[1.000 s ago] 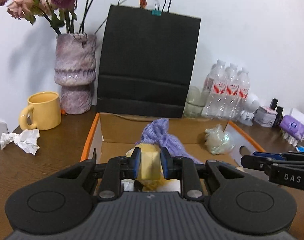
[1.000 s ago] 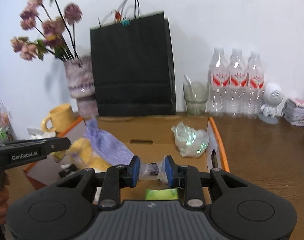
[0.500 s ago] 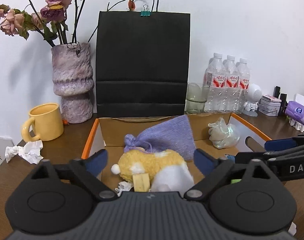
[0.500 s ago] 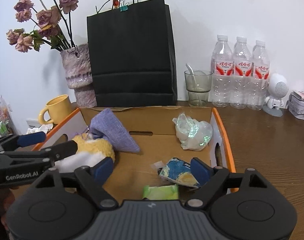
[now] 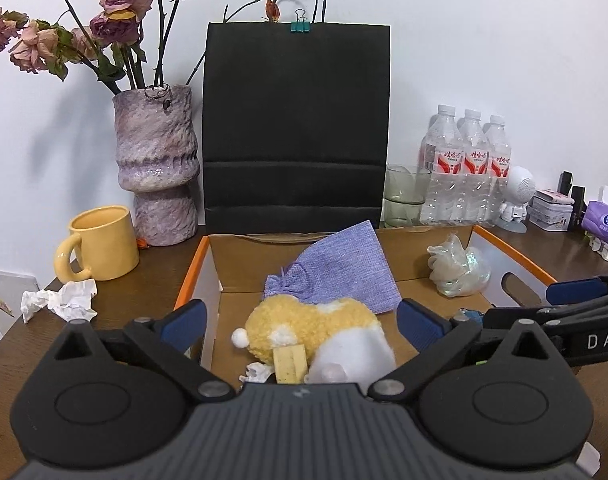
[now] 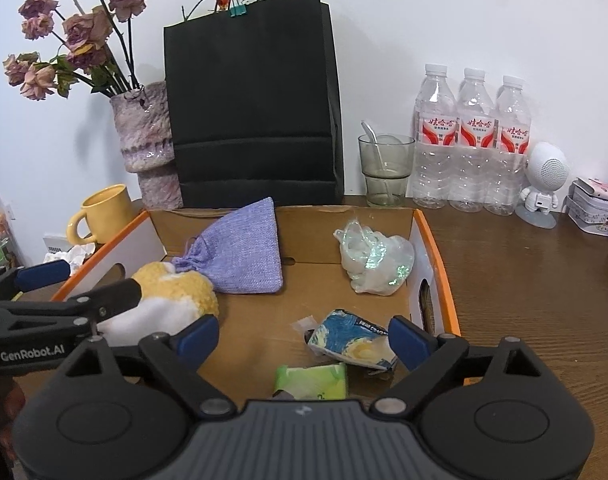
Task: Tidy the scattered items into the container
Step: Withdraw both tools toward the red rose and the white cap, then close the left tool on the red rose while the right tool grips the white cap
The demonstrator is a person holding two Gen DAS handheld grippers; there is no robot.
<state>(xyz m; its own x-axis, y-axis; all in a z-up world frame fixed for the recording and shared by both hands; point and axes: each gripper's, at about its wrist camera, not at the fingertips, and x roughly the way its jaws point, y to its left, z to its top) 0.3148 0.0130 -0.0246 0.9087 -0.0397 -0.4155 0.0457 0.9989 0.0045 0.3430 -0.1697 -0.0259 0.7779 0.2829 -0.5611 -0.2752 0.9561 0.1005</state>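
We found the box (image 6: 435,248) on the table (image 6: 543,280), its near edge hidden behind both gripper bodies. Inside lay, largest first: the plush (image 5: 315,336), its lower part cut off by the left gripper's housing; the purple pouch (image 6: 240,256) leaning toward the back wall; a crumpled plastic wrap (image 6: 375,260) by the right wall; a blue-and-yellow packet (image 6: 351,340); and a green pack (image 6: 311,380), partly hidden. A small white scrap (image 5: 256,372) beside the plush was too obscured to identify.

The left gripper (image 5: 302,320) was opening, both pads clear of the plush lying between them; it had let go. The right gripper (image 6: 304,338) was likewise opening, the packet between its pads but not pressed.

One crumpled tissue (image 5: 64,300) lay outside the box, near the mug (image 5: 100,244).
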